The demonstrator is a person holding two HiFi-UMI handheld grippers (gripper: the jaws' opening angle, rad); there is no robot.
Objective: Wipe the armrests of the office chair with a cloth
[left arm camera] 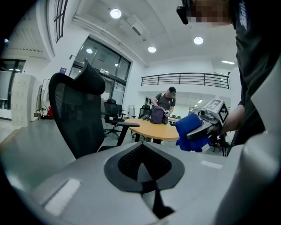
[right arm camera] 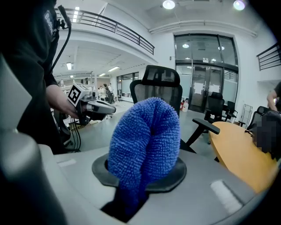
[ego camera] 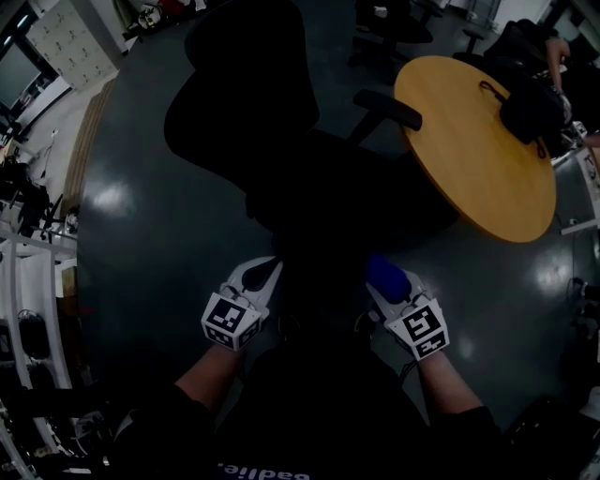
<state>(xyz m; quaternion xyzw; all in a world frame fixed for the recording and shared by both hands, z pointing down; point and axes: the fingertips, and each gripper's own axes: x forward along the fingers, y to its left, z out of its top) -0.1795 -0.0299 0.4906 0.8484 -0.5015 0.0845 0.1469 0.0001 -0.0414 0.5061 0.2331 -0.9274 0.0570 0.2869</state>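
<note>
A black office chair point(ego camera: 253, 103) stands in front of me on the dark floor, with its right armrest point(ego camera: 388, 109) close to the round table. My right gripper point(ego camera: 394, 286) is shut on a folded blue microfibre cloth point(right arm camera: 145, 140), which bulges out between the jaws. That cloth point(left arm camera: 191, 132) also shows in the left gripper view, held short of the chair. My left gripper point(ego camera: 257, 277) is level with the right one, its jaws together with nothing in them. Both grippers hang near my body, apart from the chair. In the right gripper view the armrest point(right arm camera: 206, 126) lies beyond the cloth.
A round wooden table point(ego camera: 483, 169) stands to the right of the chair with a dark bag point(ego camera: 531, 109) on it, and a person point(left arm camera: 166, 102) is at its far side. White racks point(ego camera: 28, 281) line the left. More office chairs point(ego camera: 392, 28) stand at the back.
</note>
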